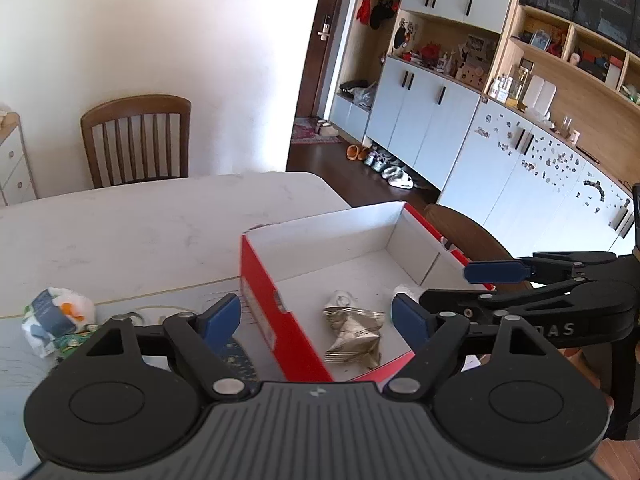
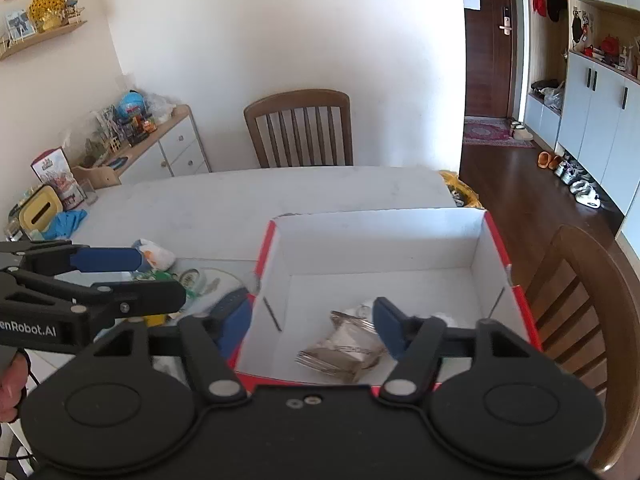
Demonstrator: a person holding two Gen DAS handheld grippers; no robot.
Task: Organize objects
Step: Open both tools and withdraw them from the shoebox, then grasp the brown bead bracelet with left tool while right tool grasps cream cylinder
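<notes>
A red cardboard box (image 1: 264, 292) with a white inside stands on the white table; it also shows in the right wrist view (image 2: 492, 236). A crumpled silver foil packet (image 1: 354, 334) lies on its floor, also in the right wrist view (image 2: 344, 350), with a white wad (image 1: 406, 290) beside it. My left gripper (image 1: 316, 318) is open and empty, straddling the box's near left wall. My right gripper (image 2: 310, 322) is open and empty over the box's near left corner. A crumpled white wrapper with orange print (image 1: 56, 314) lies left of the box, with flat packets (image 2: 200, 280) near it.
Wooden chairs stand behind the table (image 2: 300, 128) and to its right (image 2: 588, 300). A sideboard with clutter (image 2: 152, 136) is at the left, with a yellow tissue box (image 2: 40, 212) and a blue cloth (image 2: 66, 222) on the table's left end. Wall cabinets (image 1: 440, 112) line the right.
</notes>
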